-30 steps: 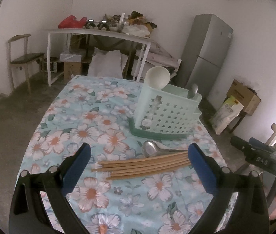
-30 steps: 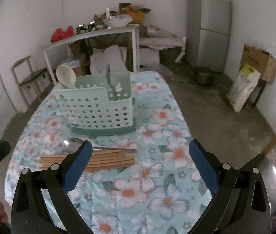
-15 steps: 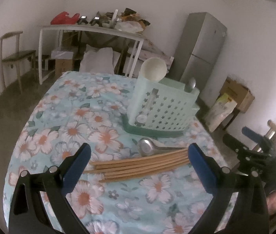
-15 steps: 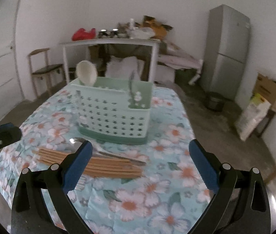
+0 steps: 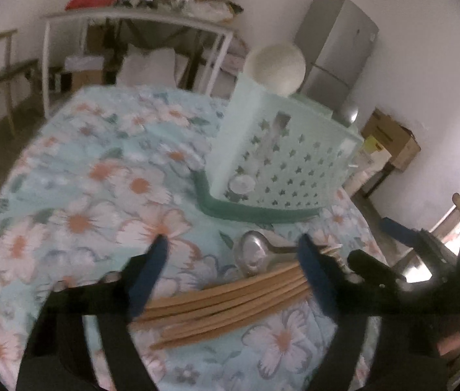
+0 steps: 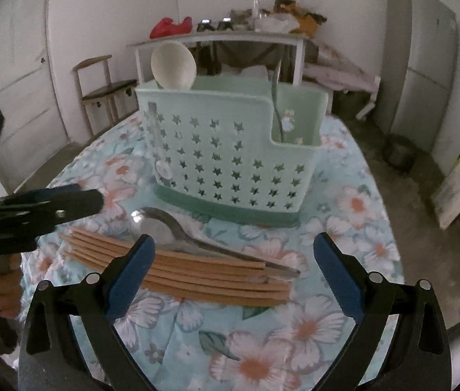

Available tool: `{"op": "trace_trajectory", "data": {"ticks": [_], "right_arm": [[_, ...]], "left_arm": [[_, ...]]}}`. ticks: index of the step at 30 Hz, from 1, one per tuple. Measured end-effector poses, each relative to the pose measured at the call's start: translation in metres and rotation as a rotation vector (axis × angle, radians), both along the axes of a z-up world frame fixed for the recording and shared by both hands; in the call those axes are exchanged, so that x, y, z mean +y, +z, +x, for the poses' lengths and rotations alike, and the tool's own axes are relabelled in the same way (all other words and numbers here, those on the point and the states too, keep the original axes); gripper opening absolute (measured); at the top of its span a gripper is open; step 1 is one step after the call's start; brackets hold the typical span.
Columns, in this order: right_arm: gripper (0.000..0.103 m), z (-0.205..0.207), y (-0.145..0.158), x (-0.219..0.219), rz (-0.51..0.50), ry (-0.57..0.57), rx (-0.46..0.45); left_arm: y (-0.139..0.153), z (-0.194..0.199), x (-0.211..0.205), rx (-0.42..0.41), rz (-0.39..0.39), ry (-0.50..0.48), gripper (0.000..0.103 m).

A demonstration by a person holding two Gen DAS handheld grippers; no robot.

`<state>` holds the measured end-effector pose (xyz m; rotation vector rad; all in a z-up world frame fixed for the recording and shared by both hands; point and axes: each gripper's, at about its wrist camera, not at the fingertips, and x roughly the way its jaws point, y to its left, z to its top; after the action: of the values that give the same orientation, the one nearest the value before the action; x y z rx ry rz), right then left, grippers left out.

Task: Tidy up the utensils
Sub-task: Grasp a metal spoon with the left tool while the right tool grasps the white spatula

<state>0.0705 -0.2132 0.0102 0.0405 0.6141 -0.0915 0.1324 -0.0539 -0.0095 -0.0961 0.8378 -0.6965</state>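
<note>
Left gripper [image 5: 233,260] open wide, jaws spread above the flowered table [image 5: 76,202], straddling the near part of a bundle of wooden chopsticks [image 5: 230,299] without visibly touching it; view blurred. Right gripper [image 6: 233,260] open too, hovering over the same chopsticks [image 6: 181,267] from the other side, nothing held between the blue pads [image 6: 132,270]. Chopsticks lying flat and side by side on the table, with a metal spoon [image 6: 171,231] resting just behind them, handle running along the bundle. Behind both, upright on the table, a mint-green utensil caddy [image 6: 230,159] with star cutouts, holding a white ladle [image 6: 173,65] at one end and a thin utensil [image 6: 275,97] in the small side compartment. Grey fridge [image 6: 418,62] against the back wall.
</note>
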Motion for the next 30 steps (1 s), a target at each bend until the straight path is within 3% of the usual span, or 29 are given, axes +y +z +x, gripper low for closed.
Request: {"op": "trace_trajectory", "data": {"ticks": [7, 16, 26, 30], "right_arm": [[0.085, 0.007, -0.007, -0.012, 0.046, -0.003, 0.041], [0.079, 0.005, -0.005, -0.025, 0.081, -0.007, 0.030], [0.063, 0.003, 0.001, -0.024, 0.097, 0.023, 0.009], [0.054, 0.013, -0.002, -0.013, 0.103, 0.073, 0.028]], "left_arm": [[-0.019, 0.013, -0.025, 0.083, 0.045, -0.047, 0.033], [-0.032, 0.020, -0.031, 0.140, 0.070, -0.019, 0.003], [-0.009, 0.020, 0.009, 0.167, -0.008, 0.066, 0.001], [0.008, 0.019, 0.041, 0.131, -0.034, 0.147, 0.001]]}}
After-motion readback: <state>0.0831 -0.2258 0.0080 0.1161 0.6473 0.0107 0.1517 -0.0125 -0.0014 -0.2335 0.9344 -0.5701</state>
